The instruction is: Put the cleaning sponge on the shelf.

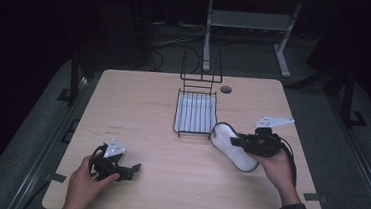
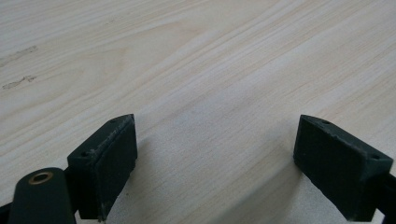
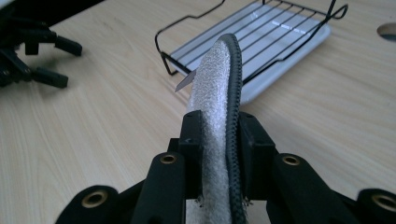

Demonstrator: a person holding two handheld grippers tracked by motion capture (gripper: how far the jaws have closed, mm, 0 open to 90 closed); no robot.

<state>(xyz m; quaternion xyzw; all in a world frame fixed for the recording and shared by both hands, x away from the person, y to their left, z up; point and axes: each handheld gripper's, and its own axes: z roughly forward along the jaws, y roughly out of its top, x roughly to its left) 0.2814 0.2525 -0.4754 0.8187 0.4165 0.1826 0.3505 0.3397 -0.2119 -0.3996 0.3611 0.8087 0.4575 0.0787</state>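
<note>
From above, my right gripper (image 1: 240, 141) was clamped on a white insole (image 1: 233, 146) with a dark edge, at the right side of the table (image 1: 143, 111). The insole's long axis ran from near right to far left, and its far tip sat just beside the near right corner of the wire rack (image 1: 196, 113), which stood on a white tray at the far middle. So the rack lay up and to the left of what I held, close by. My right hand was plainly the nearer one. My left gripper (image 1: 129, 170) rested at the near left, well apart from both the rack and the insole.

Through the left gripper view, my jaws stood wide apart over bare wood, with nothing between them.

Through the right gripper view, my two pads (image 3: 191, 135) pressed on the insole (image 3: 212, 84) from either side. It stood on edge, fuzzy face to the left and stitched dark rim to the right, and ran straight away from me. A small tag stuck out at its left. Beyond its tip and a little to the right lay the rack (image 3: 261, 37) on its tray. I judged the insole was lined up to go forward and slightly rightward onto those wires. My other gripper (image 3: 32, 56) showed at the far left.
</note>
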